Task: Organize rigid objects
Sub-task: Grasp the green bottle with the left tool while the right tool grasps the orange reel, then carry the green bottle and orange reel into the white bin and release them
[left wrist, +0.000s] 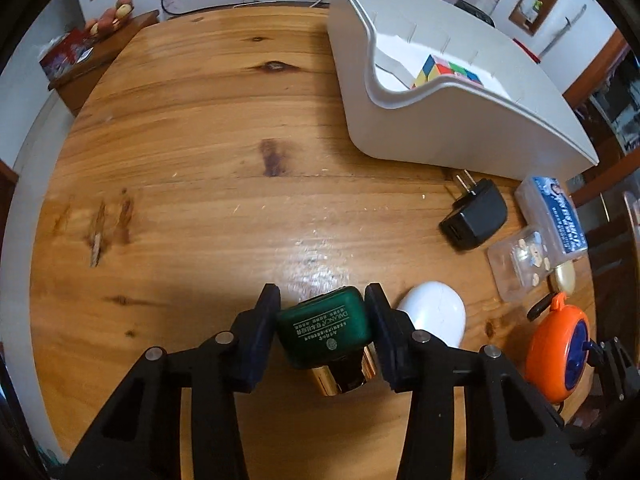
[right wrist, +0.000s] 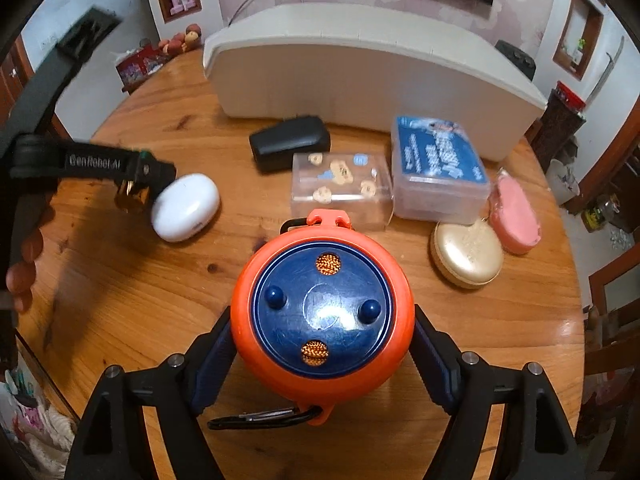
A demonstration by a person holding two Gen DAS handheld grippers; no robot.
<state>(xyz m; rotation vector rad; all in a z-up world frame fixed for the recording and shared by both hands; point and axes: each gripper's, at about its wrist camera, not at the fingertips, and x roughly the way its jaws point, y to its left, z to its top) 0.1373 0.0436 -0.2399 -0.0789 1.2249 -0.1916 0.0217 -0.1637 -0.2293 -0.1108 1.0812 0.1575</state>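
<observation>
My left gripper (left wrist: 323, 296) points steeply down at the wooden table (left wrist: 200, 160) and is shut on a small green bottle (left wrist: 328, 330) with a gold cap, one pad on each side. In the right wrist view this gripper (right wrist: 140, 176) sits at the left beside a white oval case (right wrist: 186, 206). My right gripper (right wrist: 322, 320) is shut on an orange round reel (right wrist: 322, 308) with a blue face, with a pad pressing each flank. A white bin (left wrist: 400, 128) stands at the back right and holds a coloured cube (left wrist: 444, 70).
In front of the bin (right wrist: 360, 80) lie a black plug charger (right wrist: 290, 144), a clear box with bear stickers (right wrist: 340, 184), a blue-lidded box (right wrist: 440, 160), a gold round case (right wrist: 466, 254) and a pink case (right wrist: 516, 212). A hand (right wrist: 24, 272) grips the left tool.
</observation>
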